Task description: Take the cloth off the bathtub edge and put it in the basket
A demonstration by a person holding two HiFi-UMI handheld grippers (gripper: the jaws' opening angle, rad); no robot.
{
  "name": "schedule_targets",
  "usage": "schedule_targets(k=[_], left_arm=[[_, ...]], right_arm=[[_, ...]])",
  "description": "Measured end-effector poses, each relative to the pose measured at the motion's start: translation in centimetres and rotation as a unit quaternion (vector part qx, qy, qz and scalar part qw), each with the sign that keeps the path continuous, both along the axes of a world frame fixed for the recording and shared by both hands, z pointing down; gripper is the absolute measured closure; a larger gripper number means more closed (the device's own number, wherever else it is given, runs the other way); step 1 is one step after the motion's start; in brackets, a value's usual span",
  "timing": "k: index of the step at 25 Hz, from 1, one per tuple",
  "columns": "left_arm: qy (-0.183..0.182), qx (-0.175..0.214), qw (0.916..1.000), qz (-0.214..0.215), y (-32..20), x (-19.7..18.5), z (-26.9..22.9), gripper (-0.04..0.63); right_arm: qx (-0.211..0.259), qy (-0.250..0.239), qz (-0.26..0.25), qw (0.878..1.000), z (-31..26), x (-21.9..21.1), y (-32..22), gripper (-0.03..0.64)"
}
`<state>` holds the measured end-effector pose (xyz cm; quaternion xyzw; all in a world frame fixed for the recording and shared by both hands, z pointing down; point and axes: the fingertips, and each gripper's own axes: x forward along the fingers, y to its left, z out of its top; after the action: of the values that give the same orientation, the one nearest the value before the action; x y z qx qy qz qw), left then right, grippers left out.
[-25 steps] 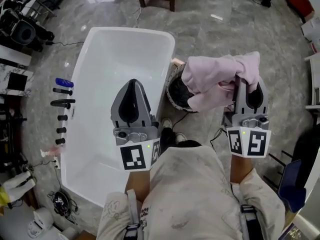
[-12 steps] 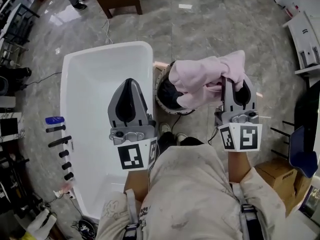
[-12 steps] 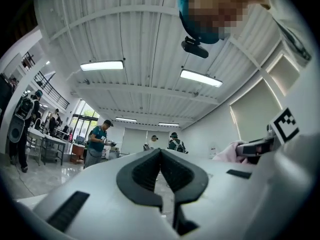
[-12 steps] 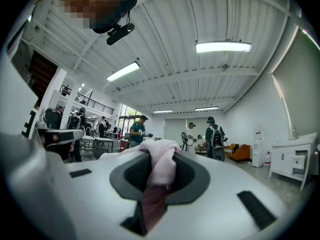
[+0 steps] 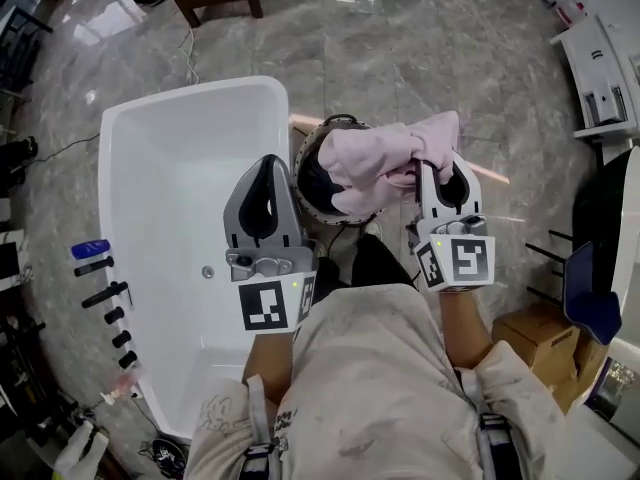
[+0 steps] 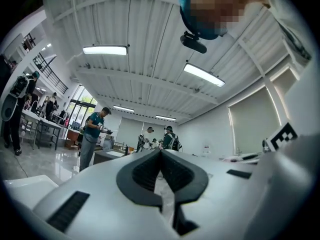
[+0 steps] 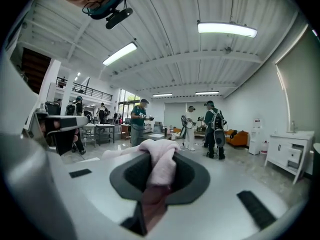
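We note a grey marble floor (image 5: pixel 420 58) under the whole scene. On it stands the white bathtub (image 5: pixel 180 218), empty, with its drain (image 5: pixel 207 271) showing on the bottom. A row of small dark items and one blue one (image 5: pixel 90 250) sits along the tub's outer left side.

The round basket (image 5: pixel 312 173), dark inside with a pale patterned rim, stands on the floor just beside the tub's right edge. A cardboard box (image 5: pixel 540 333) lies well apart, at the lower right.

The pink cloth (image 5: pixel 385 158) is off the tub. It is bunched and hangs over the right half of the basket's opening. We cannot tell whether it touches the rim.

The right claw (image 5: pixel 438 173) has its jaws closed on a fold of the cloth. In the right gripper view the fabric (image 7: pixel 160 164) fills the gap between the pads.

The left claw (image 5: pixel 267 168) hovers over the tub's right rim, next to the basket. Its jaws meet at the tips with nothing between them (image 6: pixel 161 166).
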<state>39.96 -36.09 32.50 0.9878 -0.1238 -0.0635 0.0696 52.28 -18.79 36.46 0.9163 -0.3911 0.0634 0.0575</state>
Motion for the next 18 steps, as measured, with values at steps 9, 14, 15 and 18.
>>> schedule_targets(k=[9,14,15,18], left_arm=[[-0.012,0.013,0.9992,-0.037,1.2,3.0,0.6,0.592],[-0.029,0.032,0.9973,-0.060,2.0,4.1,0.6,0.592],[-0.033,0.032,0.9969,-0.064,2.0,4.2,0.8,0.592],[-0.039,0.033,0.9963,-0.070,2.3,4.9,0.9,0.592]], right_arm=[[-0.097,-0.077,-0.090,0.988,12.6,2.8,-2.0,0.569],[-0.138,-0.126,-0.126,0.974,19.2,3.0,-1.8,0.569],[-0.149,-0.133,-0.134,0.971,20.5,2.8,-1.9,0.569],[-0.178,-0.155,-0.148,0.960,24.1,2.7,-2.1,0.569]])
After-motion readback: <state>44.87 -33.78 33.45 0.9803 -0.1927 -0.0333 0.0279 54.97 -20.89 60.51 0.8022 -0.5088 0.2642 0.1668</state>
